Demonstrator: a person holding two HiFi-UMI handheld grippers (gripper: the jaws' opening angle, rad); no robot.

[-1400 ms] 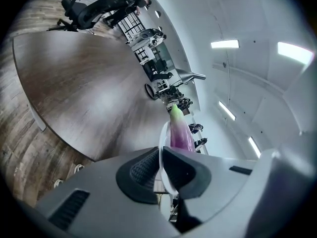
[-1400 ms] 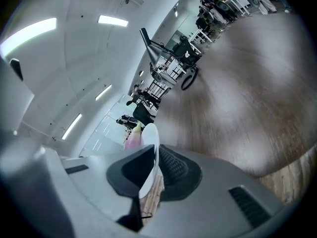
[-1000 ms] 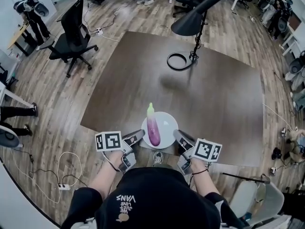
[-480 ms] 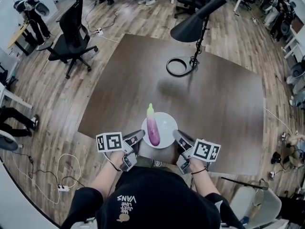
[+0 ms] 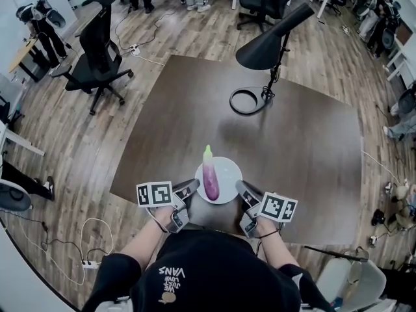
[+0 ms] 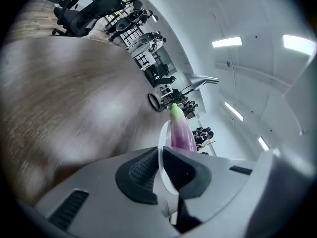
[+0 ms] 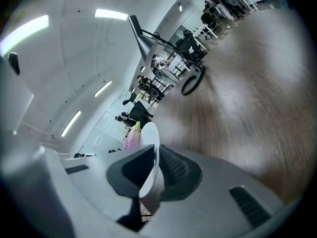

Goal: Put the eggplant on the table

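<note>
A purple eggplant (image 5: 210,174) with a green tip lies lengthwise on a white plate (image 5: 229,171). The plate is over the near edge of the dark brown table (image 5: 292,148); whether it rests on the wood I cannot tell. My left gripper (image 5: 189,188) is shut on the plate's left rim and my right gripper (image 5: 244,190) on its right rim. In the left gripper view the plate rim (image 6: 162,148) runs between the pads of the left gripper (image 6: 159,170), the eggplant (image 6: 181,130) beyond. The right gripper view shows the plate (image 7: 150,143) pinched by the right gripper (image 7: 153,170), the eggplant (image 7: 132,133) behind.
A black desk lamp (image 5: 270,41) with a ring-shaped base (image 5: 246,101) stands at the table's far side. Office chairs (image 5: 97,38) stand on the wooden floor to the left and behind. A cable and power strip (image 5: 84,264) lie on the floor at my left.
Both grippers keep their hold on the plate. The plate with the eggplant has come a little farther in over the table's near edge.
</note>
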